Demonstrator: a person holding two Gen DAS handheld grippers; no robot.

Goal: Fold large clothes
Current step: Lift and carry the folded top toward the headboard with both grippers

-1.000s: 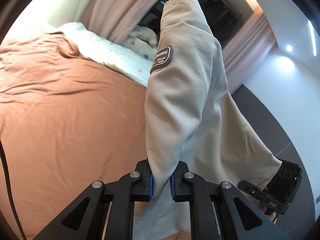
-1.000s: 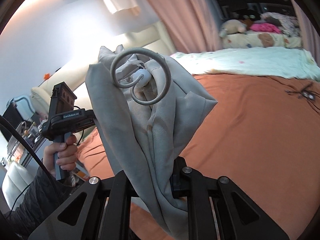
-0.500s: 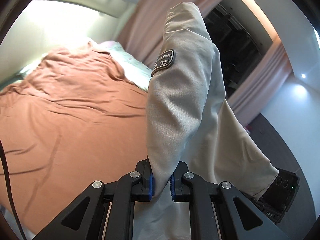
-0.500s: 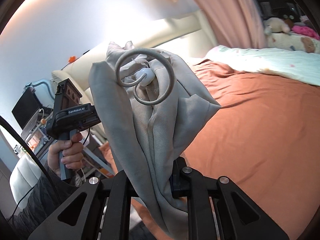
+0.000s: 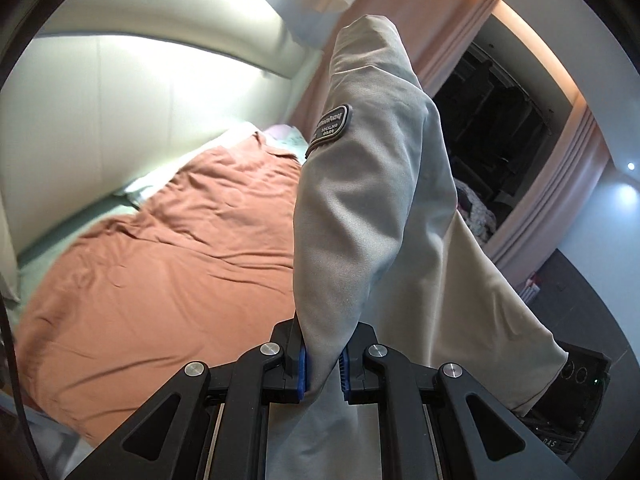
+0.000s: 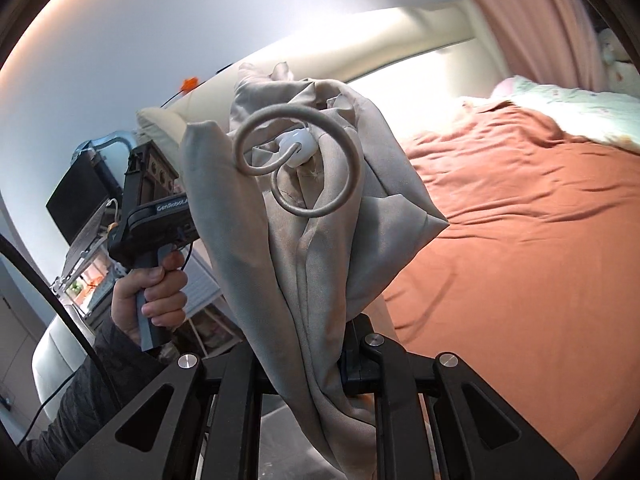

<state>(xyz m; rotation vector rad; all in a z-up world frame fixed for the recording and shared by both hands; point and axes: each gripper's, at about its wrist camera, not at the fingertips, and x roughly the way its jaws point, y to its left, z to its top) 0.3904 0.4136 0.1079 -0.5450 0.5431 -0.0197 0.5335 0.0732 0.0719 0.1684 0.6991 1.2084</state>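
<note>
A large beige garment (image 5: 360, 208) hangs in the air above the bed, held at two spots. My left gripper (image 5: 323, 368) is shut on a fold of it, blue pads pressing the cloth; a dark sewn patch (image 5: 330, 126) shows on the fabric above. In the right wrist view my right gripper (image 6: 320, 360) is shut on a bunched part of the same garment (image 6: 304, 248), where a curled grey drawcord (image 6: 296, 168) with a white toggle (image 6: 298, 146) stands up. The left hand-held gripper unit (image 6: 156, 216) and the hand holding it appear left of the cloth.
The bed with its rust-orange sheet (image 5: 168, 264) (image 6: 520, 232) lies below and ahead. A pale padded headboard (image 5: 140, 92) rises behind it, pink curtains (image 5: 400, 20) to the right. A floral quilt (image 6: 580, 108) lies at the far side. A desk with a monitor (image 6: 76, 200) stands left.
Both grippers have swung sideways with the garment still held; the background has shifted from the quilt and plush toys towards the headboard and wall. The grips look the same.
</note>
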